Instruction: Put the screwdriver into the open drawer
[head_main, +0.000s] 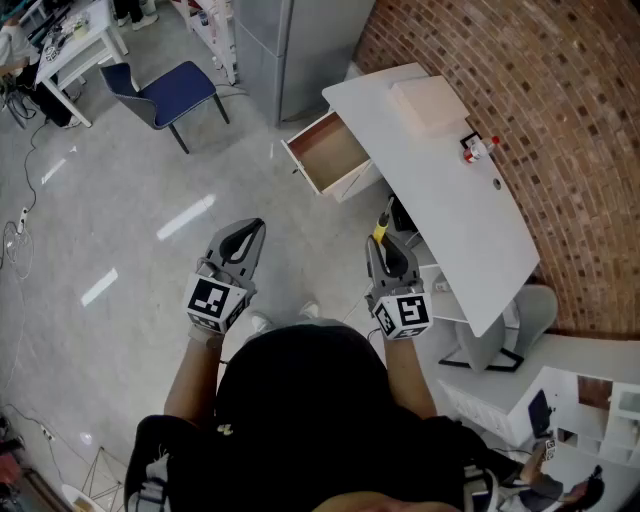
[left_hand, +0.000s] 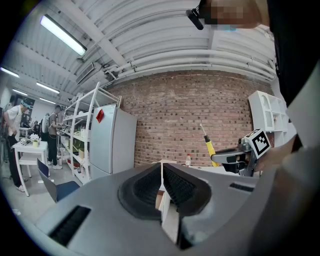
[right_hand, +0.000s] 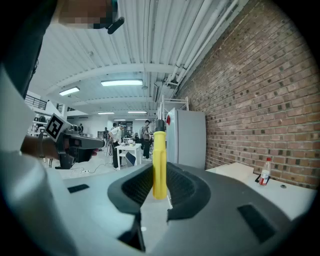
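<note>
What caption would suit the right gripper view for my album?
The right tool grips a yellow-handled screwdriver upright, with a brick wall alongside.

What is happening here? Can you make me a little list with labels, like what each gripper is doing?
Right gripper: shut on the yellow screwdriver, handle between the jaws
Left gripper: shut, holding nothing
Drawer: open, looks empty, ahead of both grippers
Job so far: screwdriver not yet in the drawer
Desk: white, with a small bottle on it
</note>
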